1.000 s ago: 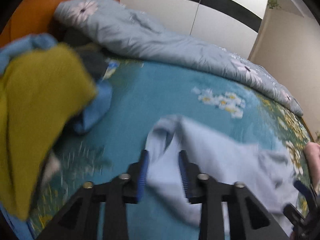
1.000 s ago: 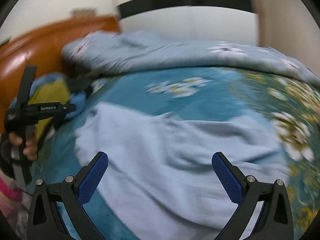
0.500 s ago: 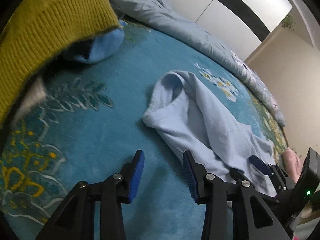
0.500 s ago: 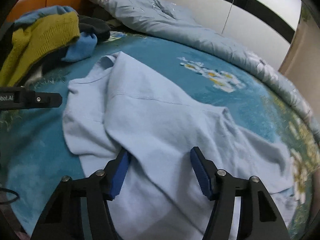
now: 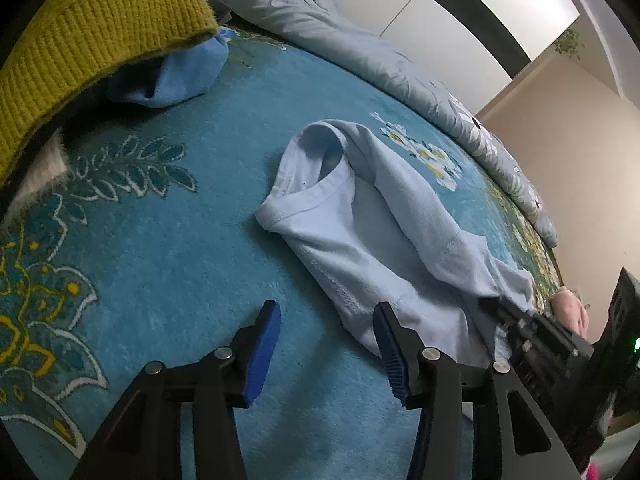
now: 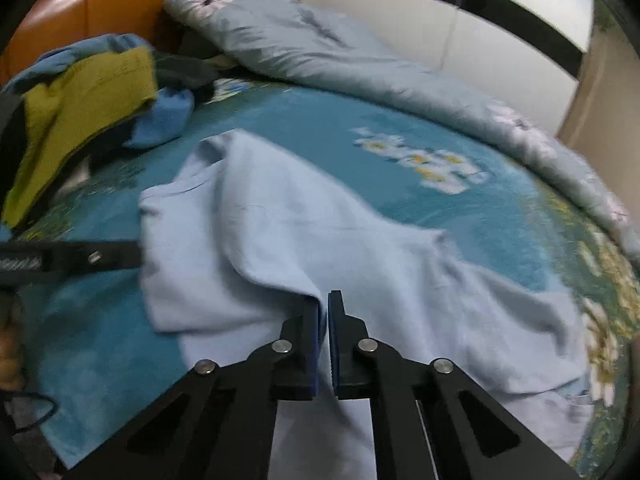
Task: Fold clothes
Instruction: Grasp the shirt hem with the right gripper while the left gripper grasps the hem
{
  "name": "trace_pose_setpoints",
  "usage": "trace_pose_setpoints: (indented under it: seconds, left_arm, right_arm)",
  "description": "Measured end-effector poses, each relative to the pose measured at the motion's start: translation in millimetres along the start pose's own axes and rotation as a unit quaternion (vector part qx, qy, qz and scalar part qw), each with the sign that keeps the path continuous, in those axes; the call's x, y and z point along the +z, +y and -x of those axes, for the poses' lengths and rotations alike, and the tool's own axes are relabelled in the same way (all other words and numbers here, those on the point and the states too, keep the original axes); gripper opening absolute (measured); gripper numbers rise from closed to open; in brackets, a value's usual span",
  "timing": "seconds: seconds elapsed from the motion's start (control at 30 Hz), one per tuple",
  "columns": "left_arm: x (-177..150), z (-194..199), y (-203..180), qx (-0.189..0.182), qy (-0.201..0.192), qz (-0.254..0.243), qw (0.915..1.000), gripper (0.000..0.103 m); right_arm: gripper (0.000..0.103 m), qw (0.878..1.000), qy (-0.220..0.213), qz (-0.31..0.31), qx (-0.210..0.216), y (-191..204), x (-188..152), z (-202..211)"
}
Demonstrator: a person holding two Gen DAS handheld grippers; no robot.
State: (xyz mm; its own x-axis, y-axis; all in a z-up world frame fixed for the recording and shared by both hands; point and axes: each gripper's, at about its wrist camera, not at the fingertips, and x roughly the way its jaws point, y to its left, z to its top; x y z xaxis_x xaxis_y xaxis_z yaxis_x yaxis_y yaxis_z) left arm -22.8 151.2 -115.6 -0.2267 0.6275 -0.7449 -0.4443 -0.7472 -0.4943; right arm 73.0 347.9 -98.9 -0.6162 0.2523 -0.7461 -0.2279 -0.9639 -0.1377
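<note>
Our right gripper [image 6: 323, 312] is clamped on a fold of the shirt [image 6: 328, 232], which lies rumpled on the bed [image 5: 168, 248] ahead; our left gripper [image 5: 326, 332] gapes beside its hem, ready to pinch.

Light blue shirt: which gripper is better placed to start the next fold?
Right. The right gripper is already shut on a fold of the light blue shirt. The left gripper is open at the shirt's edge over the blue bedspread, holding nothing.
</note>
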Motion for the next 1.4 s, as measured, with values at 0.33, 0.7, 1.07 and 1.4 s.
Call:
trace_pose_setpoints:
  seconds: [0.33, 0.7, 1.07, 1.4]
  left_arm:
    - [-2.7, -14.5, -24.6, 0.007, 0.005, -0.031, 0.9995, 0.057]
    - [-14.9, -26.0, -61.7, 0.001, -0.002, -0.089, 0.9960, 0.030]
    - [17.3, 56.7, -114.2, -0.015, -0.156, -0.151, 0.9760, 0.008]
    - [39.5, 246.9, -153.9, -0.044, -0.369, -0.216, 0.9032, 0.008]
  right_arm:
    - [0.001, 0.988, -0.077, -0.113, -0.072, -96.3, 15.4, 53.3]
    - [0.001, 0.959, -0.166, -0.171, -0.153, -168.4, 14.6, 149.4]
    - [0.001, 0.935, -0.238, -0.164, -0.206, -191.7, 20.1, 235.3]
    - [0.001, 0.897, -0.346, -0.147, -0.233, -185.5, 21.7, 340.9]
